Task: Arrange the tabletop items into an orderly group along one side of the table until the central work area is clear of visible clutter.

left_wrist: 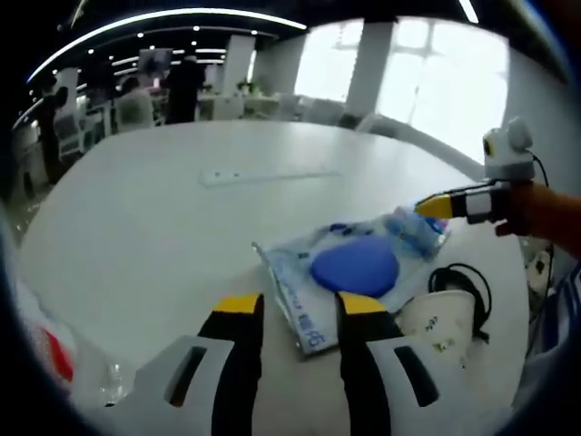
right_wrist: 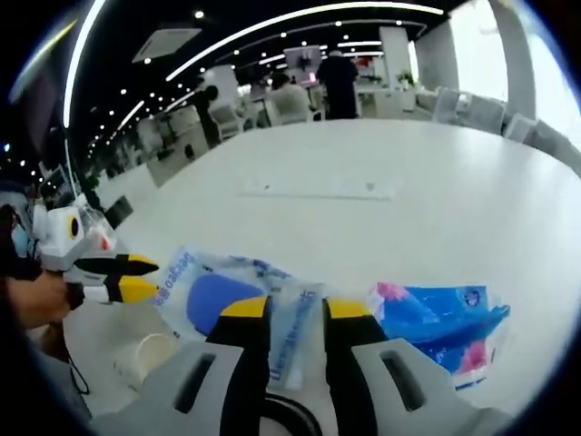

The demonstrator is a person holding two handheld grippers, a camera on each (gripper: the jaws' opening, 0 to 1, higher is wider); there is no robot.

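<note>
We see a wide white table [left_wrist: 182, 227] in a bright open office with ceiling strip lights [right_wrist: 272, 27]. On it lie a clear bag holding a blue disc [left_wrist: 354, 268], a blue tissue pack [right_wrist: 445, 327] and a paper cup [right_wrist: 145, 359]. Left gripper [left_wrist: 300, 313] and right gripper [right_wrist: 295, 313] hover released, jaws apart

Each gripper has two black jaws capped in yellow, set on pale grey bases with dark slots: the left gripper [left_wrist: 300, 313] and the right gripper [right_wrist: 295, 318]. Just behind the right gripper's yellow tips sits a white and grey body.
</note>
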